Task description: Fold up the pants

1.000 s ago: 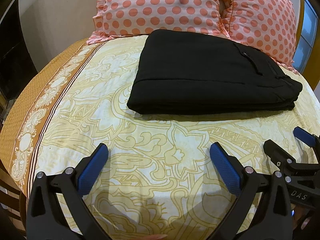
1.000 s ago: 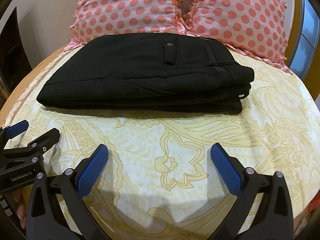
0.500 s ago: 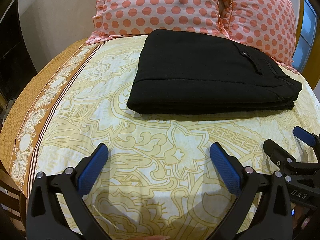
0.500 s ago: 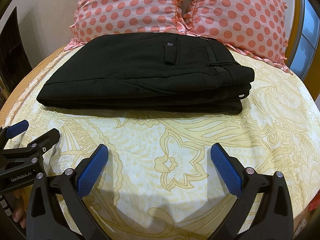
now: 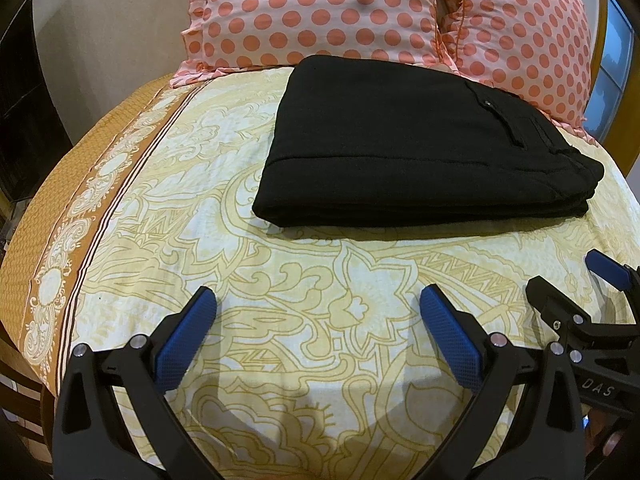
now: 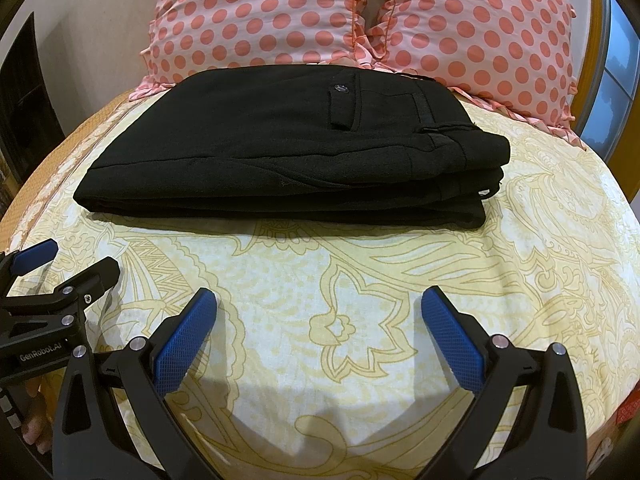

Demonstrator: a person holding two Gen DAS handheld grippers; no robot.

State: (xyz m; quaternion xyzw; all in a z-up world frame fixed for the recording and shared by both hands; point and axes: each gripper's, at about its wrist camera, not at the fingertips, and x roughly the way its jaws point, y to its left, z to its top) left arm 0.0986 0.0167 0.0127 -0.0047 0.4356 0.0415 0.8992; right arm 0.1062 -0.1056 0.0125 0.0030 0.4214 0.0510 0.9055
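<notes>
Black pants, folded into a flat rectangular stack, buttoned back pocket uppermost, lying on bed just before the pillows.

We see a bed sheet that is pale yellow with swirly flowers. It has an orange border down one side. Two pink pillows with big dots, one beside the other, lean at the far end. A blue window shows beside them.

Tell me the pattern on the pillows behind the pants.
Pink pillows with coral polka dots; right wrist view shows it best.
</notes>
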